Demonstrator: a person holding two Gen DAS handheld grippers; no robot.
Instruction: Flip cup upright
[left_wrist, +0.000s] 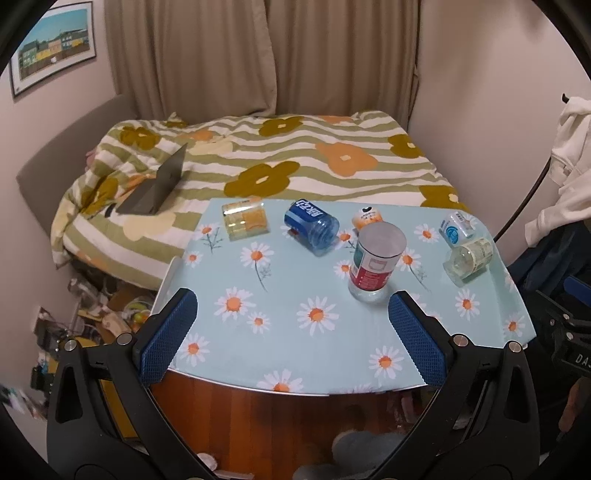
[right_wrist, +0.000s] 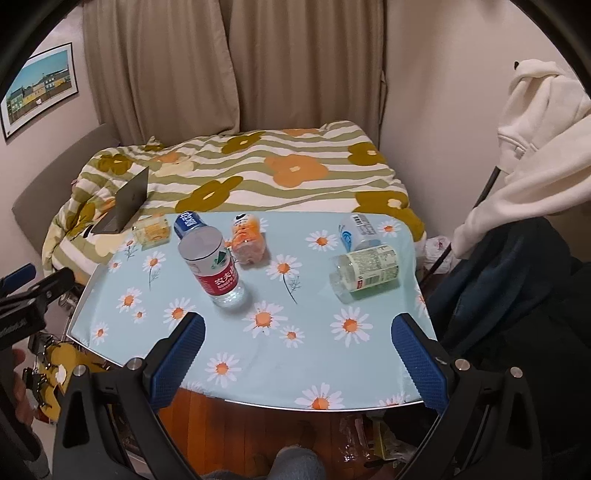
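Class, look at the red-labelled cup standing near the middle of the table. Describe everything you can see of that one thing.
The red-labelled cup looks like a clear plastic bottle body cut off at the top, with an open round rim. A label wraps its middle: red below with white Chinese characters, white and green above. The clear ribbed base rests on the daisy-print tablecloth. It stands on end, open end up, appearing to lean in the fisheye views. Nothing else touches it; the orange cup lies just behind, apart.

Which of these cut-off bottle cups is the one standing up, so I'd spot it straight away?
Look at the daisy-print table in front of the striped flowered bed. Near its middle stands the red-labelled cup. Its five neighbours all lie on their sides; it alone stands on end.
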